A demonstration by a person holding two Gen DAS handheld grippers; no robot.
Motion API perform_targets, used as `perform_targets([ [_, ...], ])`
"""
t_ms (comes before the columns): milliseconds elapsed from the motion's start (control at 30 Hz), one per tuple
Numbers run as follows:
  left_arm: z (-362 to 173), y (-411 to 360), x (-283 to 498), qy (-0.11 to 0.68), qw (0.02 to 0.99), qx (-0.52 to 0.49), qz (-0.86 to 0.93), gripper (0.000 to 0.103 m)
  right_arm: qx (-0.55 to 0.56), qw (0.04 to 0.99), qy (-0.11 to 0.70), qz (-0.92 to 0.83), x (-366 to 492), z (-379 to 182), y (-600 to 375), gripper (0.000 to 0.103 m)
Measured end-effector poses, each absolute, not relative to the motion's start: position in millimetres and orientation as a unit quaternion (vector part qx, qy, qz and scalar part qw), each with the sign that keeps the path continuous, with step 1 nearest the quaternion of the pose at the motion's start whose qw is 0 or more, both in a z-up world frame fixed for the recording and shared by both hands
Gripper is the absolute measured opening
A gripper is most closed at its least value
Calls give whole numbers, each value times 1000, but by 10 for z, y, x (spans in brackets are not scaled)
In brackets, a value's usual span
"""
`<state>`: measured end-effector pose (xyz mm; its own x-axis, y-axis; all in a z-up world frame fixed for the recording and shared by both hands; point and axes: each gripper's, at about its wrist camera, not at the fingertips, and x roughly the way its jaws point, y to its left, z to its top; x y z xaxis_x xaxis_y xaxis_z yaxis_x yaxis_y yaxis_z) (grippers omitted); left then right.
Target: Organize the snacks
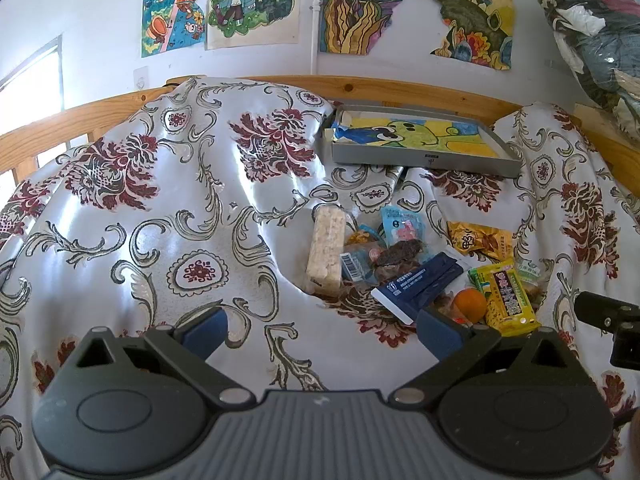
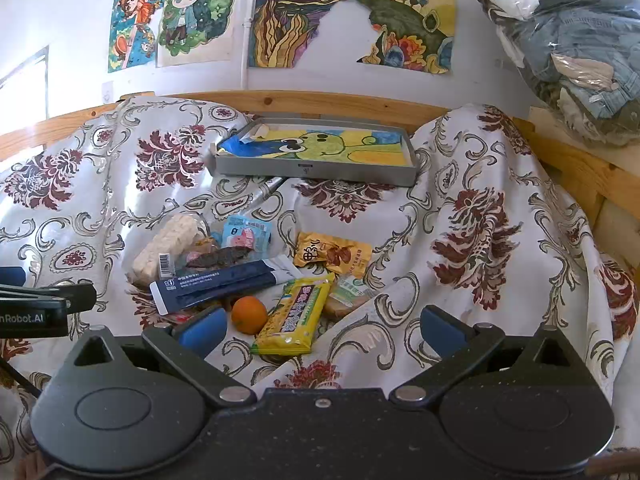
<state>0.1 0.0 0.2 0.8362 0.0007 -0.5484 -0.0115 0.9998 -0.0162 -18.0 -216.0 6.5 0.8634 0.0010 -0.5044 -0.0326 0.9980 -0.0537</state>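
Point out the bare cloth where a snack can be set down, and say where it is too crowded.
Free: the wide cloth left of the rice cracker bar, and the strip between the grey tray and the snack pile. Crowded: around the orange, blue packet and yellow packet, which overlap.

Snack pile (image 2: 256, 280) on cloth (image 2: 460, 208), centre | tray (image 2: 316, 172) behind pile, by wooden rail (image 2: 340, 100) | rice-cracker pack (image 2: 168, 248) left end | orange (image 2: 249, 315) front, touching wrapped bar (image 2: 294, 316) on its right
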Motion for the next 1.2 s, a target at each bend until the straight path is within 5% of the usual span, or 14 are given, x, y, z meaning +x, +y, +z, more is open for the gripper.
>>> perform_targets([
  [1200, 2, 2, 0, 288, 958, -8, 4, 103, -29, 964, 264, 9, -182, 89, -2119, 102],
])
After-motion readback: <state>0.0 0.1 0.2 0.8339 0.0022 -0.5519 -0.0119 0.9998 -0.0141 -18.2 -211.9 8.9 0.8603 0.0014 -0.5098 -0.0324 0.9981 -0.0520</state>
